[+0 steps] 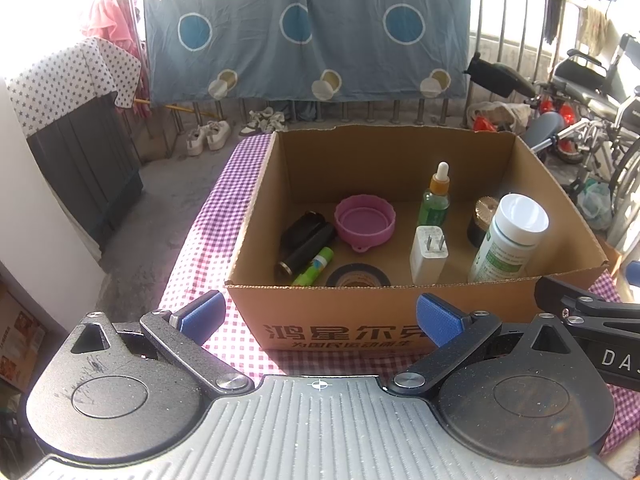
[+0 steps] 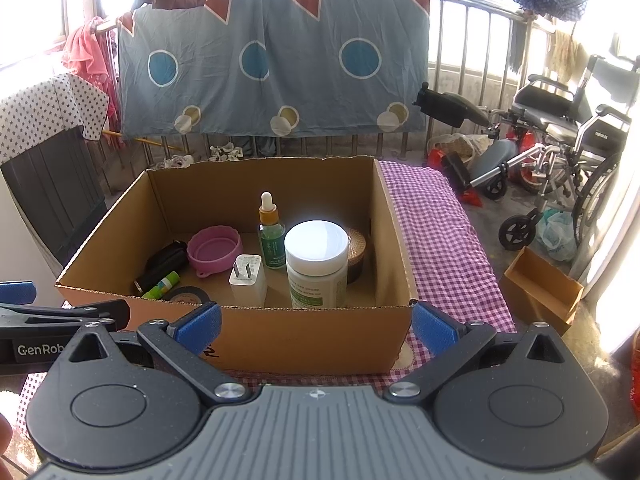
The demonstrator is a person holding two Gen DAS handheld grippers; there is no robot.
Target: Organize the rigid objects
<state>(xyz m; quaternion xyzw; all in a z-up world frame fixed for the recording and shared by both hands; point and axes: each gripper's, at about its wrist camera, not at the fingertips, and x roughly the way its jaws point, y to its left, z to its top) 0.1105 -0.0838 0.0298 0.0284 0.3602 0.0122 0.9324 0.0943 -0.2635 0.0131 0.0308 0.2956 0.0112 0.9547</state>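
Observation:
An open cardboard box (image 1: 256, 304) (image 2: 280, 336) stands on the purple checked tablecloth (image 1: 208, 240). Inside it are a pink collapsible bowl (image 1: 365, 222) (image 2: 215, 250), a green dropper bottle (image 1: 435, 196) (image 2: 271, 236), a white-capped supplement bottle (image 1: 508, 240) (image 2: 317, 264), a white plug adapter (image 1: 429, 254) (image 2: 248, 280), a black cylinder (image 1: 306, 246) (image 2: 166, 264), a green glue stick (image 1: 314, 266) (image 2: 162, 285), a tape roll (image 1: 358, 277) (image 2: 188, 295) and a dark jar (image 1: 484, 216) (image 2: 357, 252). My left gripper (image 1: 318, 318) and right gripper (image 2: 316, 326) are both open and empty, in front of the box's near wall.
The tablecloth (image 2: 440, 232) runs to the box's right. A small cardboard box (image 2: 540, 290) sits on the floor at the right. Wheelchairs (image 2: 568, 140) stand beyond it. A railing with a hung blue sheet (image 2: 272, 60) is behind. A dark cabinet (image 1: 84, 172) is at the left.

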